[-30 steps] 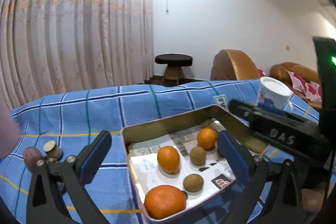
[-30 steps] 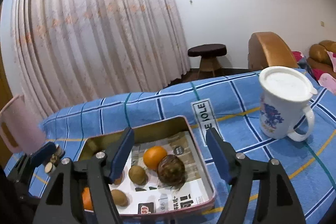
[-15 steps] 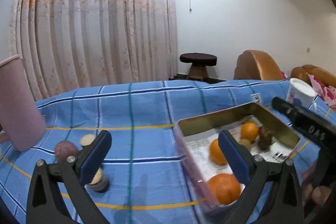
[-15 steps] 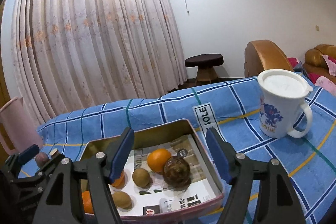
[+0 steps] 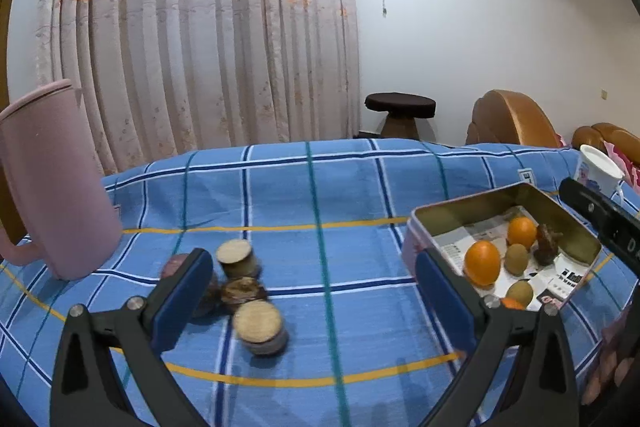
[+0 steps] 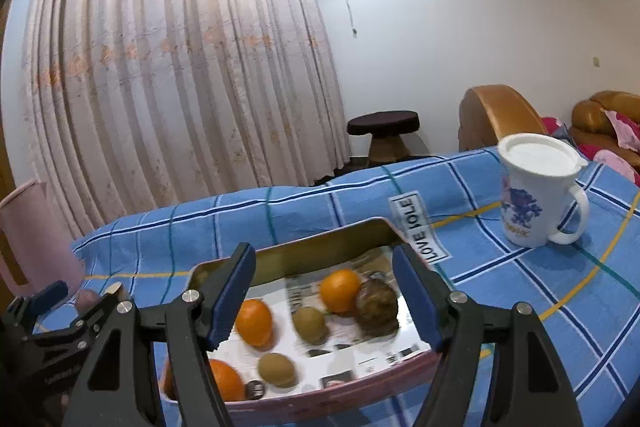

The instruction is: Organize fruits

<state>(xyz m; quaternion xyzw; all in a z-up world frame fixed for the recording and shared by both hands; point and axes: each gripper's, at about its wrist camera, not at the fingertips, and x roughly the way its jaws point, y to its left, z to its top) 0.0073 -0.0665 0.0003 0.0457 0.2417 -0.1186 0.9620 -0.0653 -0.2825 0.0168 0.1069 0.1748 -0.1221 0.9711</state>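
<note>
Seven fruits by my count already lie in the tin tray (image 6: 288, 251): three oranges (image 6: 253, 321), three kiwis (image 6: 310, 324) and a dark wrinkled fruit (image 6: 376, 303). Left of the tray, a purplish fruit (image 5: 176, 264) waits on the blue checked counter (image 5: 320, 195) among small round wooden pieces (image 5: 258, 323), so I judge the job nearly done. My left tongs (image 5: 312, 301) hang wide and empty over those pieces, my right tongs (image 6: 324, 297) wide and empty over the tray.

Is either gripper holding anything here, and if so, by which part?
Nothing is held. The left gripper and the right gripper both have open jaws with nothing between them; the fruit lies loose in the tin tray.
</note>
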